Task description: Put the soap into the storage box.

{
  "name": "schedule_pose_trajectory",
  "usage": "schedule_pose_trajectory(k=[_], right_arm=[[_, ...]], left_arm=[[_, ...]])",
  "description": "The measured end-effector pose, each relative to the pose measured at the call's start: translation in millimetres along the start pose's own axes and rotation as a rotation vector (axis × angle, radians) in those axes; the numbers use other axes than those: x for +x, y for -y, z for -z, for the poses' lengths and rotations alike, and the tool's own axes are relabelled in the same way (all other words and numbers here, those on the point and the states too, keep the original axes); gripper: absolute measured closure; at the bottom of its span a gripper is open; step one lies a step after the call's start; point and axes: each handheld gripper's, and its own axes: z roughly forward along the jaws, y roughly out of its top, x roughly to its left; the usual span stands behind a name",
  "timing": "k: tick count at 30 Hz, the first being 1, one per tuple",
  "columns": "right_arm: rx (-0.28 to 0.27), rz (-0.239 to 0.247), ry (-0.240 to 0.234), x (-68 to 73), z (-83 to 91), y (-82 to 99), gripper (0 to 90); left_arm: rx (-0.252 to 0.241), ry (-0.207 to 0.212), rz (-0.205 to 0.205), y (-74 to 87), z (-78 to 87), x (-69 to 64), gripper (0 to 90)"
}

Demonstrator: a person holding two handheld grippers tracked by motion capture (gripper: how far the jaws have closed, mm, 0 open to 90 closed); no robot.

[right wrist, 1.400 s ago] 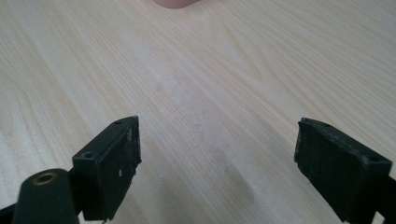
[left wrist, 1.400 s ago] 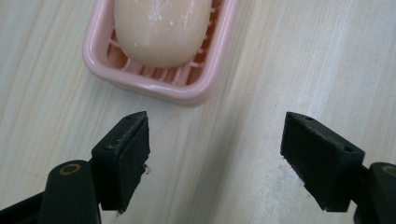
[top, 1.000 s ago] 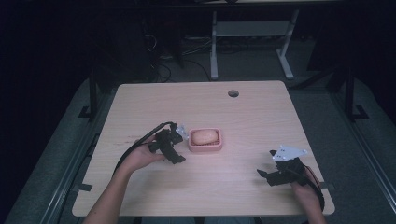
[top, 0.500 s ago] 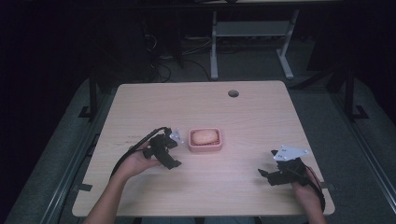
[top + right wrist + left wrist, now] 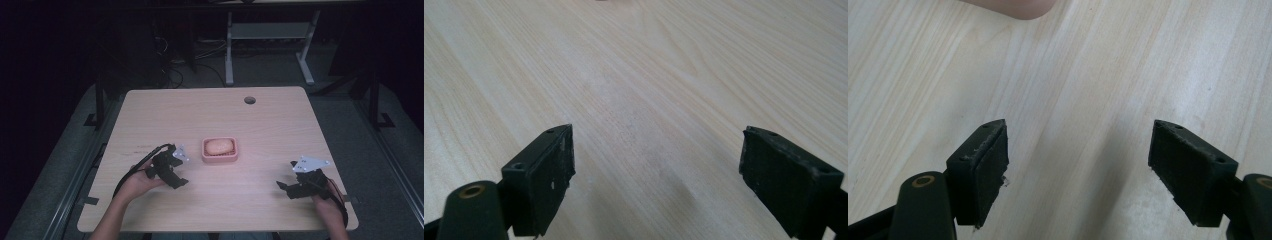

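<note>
A pink square dish sits at the middle of the wooden table, with a pale peach rounded lump in it. My left gripper rests a short way left of the dish and nearer the front, apart from it. In the left gripper view its jaws stand open over bare wood, and a corner of the pink dish shows at the top edge. My right gripper lies near the front right corner. In the right gripper view it is open with nothing between its jaws.
A dark round cable hole is set in the table's far right part. Behind the table, in the dark, stand white frame legs and floor cables. Bare wood lies between the two grippers.
My left gripper has drawn back from the pink dish, toward the table's front and slightly left. The right gripper has stayed put.
</note>
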Motion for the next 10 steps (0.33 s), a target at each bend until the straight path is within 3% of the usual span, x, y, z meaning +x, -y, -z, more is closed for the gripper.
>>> schedule_pose_trajectory(k=[10], right_arm=[[0.003, -0.003, -0.002, -0.4, 0.3, 0.6, 14.0]], left_arm=[[-0.051, -0.04, 0.06, 27.1, 2.3, -12.0, 23.4]])
